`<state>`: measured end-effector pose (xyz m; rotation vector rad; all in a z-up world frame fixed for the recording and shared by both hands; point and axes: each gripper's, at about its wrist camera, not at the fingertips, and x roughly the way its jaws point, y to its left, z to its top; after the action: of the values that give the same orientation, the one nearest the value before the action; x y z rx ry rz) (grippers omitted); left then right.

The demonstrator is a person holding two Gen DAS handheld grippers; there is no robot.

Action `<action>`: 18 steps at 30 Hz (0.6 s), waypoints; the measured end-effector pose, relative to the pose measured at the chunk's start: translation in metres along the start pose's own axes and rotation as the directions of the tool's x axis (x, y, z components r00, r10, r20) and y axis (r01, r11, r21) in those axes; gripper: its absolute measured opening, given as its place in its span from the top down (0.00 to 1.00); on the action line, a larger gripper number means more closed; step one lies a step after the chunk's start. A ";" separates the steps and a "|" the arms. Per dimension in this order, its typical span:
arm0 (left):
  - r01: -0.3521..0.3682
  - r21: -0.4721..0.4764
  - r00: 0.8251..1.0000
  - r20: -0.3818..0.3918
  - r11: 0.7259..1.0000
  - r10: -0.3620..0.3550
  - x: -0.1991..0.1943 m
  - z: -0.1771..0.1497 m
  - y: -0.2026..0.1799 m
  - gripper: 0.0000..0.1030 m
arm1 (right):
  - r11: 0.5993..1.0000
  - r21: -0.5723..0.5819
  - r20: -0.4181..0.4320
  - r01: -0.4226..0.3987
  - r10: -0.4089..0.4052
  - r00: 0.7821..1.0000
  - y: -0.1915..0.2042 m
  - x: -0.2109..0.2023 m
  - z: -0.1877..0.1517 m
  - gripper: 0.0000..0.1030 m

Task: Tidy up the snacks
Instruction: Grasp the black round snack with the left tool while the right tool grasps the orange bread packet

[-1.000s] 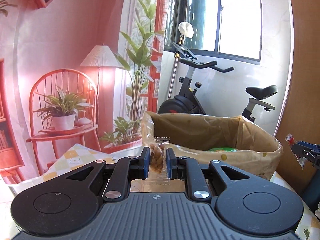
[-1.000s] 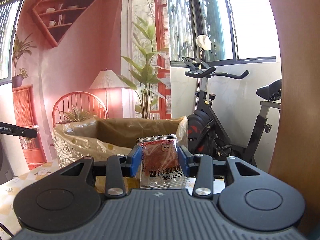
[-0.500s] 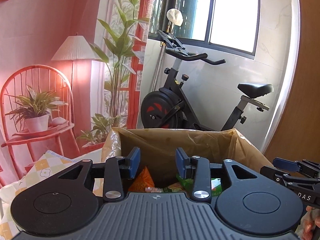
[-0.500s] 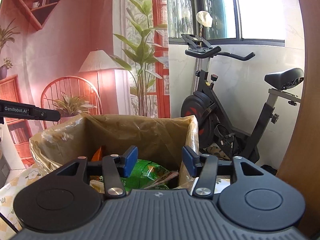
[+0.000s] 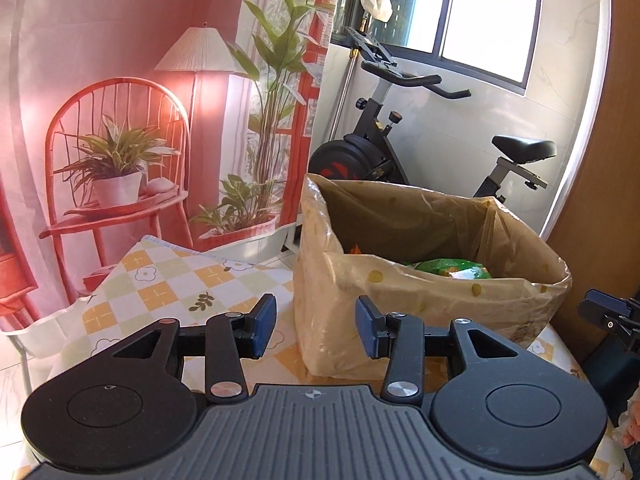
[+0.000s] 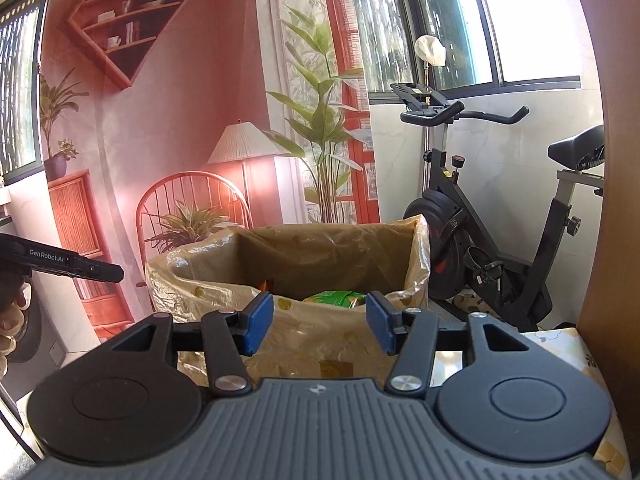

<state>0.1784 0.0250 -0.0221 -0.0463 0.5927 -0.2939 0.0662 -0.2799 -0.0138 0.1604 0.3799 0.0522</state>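
A box lined with a brown plastic bag (image 5: 424, 304) (image 6: 320, 248) stands on the checked tablecloth (image 5: 168, 284). Green snack packets (image 5: 452, 269) (image 6: 336, 298) and a bit of an orange one lie inside it. My left gripper (image 5: 316, 330) is open with nothing between its blue pads, low in front of the box's left corner. My right gripper (image 6: 319, 328) is open and empty too, just short of the box's near wall. Each gripper shows at the edge of the other's view: the right one (image 5: 608, 316), the left one (image 6: 72, 264).
An exercise bike (image 6: 480, 232) stands on the floor behind the box, under a window. A wooden panel (image 5: 600, 184) rises close on the right. A printed pink backdrop (image 5: 120, 100) with a chair and plants hangs behind the table. A person's fingers (image 6: 10, 320) hold the left gripper.
Both grippers held a snack packet one second ago, let them go over the box, and have since drawn back from it with open, empty jaws.
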 end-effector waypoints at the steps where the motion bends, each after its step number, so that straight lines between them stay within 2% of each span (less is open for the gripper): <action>1: -0.021 0.001 1.000 -0.008 1.000 0.021 -0.002 -0.005 0.007 0.56 | 1.000 -0.002 -0.011 0.001 -0.001 1.000 0.002 -0.001 -0.007 0.47; 5: -0.061 -0.007 0.998 -0.023 0.998 0.061 -0.004 -0.022 0.026 0.56 | 1.000 0.009 -0.093 -0.004 0.004 0.996 0.007 0.003 -0.039 0.47; 9: -0.079 0.002 0.995 -0.054 0.997 0.079 0.003 -0.040 0.030 0.56 | 1.000 0.004 -0.216 0.014 -0.013 0.976 0.012 0.016 -0.076 0.47; 12: -0.063 0.004 0.995 -0.082 0.998 0.063 0.011 -0.055 0.027 0.56 | 1.000 -0.005 -0.312 0.006 -0.008 0.950 0.014 0.025 -0.099 0.47; 18: -0.048 0.028 0.989 -0.138 0.998 0.051 0.027 -0.078 0.017 0.56 | 0.998 -0.035 -0.491 -0.055 0.031 0.871 0.023 0.037 -0.140 0.48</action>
<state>0.1609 0.0365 -0.1038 0.0124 0.7276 -0.2576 0.0477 -0.2335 -0.1513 0.1060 0.8852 0.1474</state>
